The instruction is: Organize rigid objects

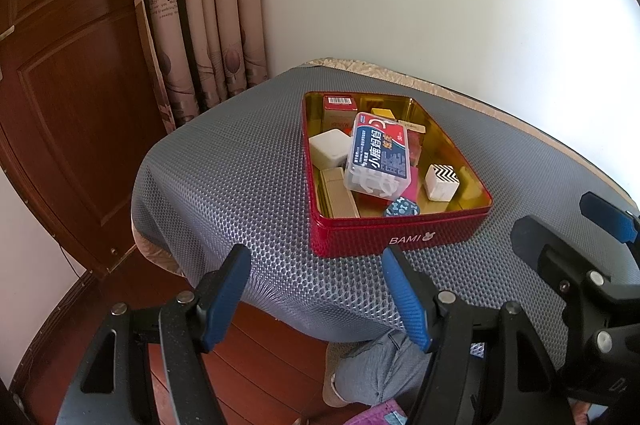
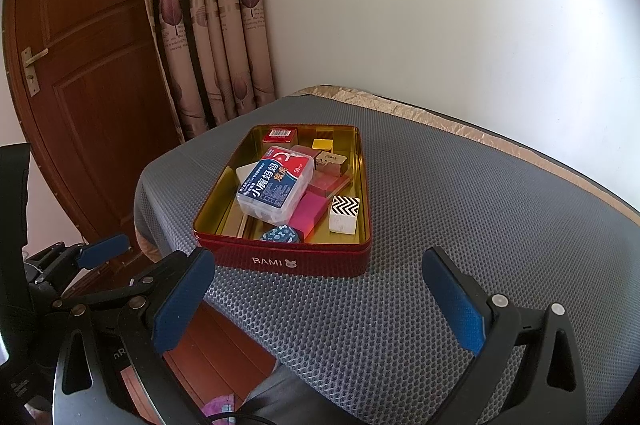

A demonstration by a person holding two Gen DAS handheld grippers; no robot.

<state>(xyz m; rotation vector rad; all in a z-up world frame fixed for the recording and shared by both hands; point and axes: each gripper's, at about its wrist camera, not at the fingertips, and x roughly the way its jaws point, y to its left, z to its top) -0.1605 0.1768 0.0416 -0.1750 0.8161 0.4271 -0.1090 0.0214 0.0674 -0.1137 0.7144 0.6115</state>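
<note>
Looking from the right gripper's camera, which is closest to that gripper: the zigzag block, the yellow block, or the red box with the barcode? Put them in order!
From the right gripper, in the right wrist view:
1. Zigzag block, near right corner of the red tin.
2. Yellow block, toward the tin's far end.
3. Red barcode box, far left corner.

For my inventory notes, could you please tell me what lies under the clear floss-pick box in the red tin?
The floss-pick box rests on a white block, a pink block and a ribbed beige box. Anything beneath its middle is covered.
</note>
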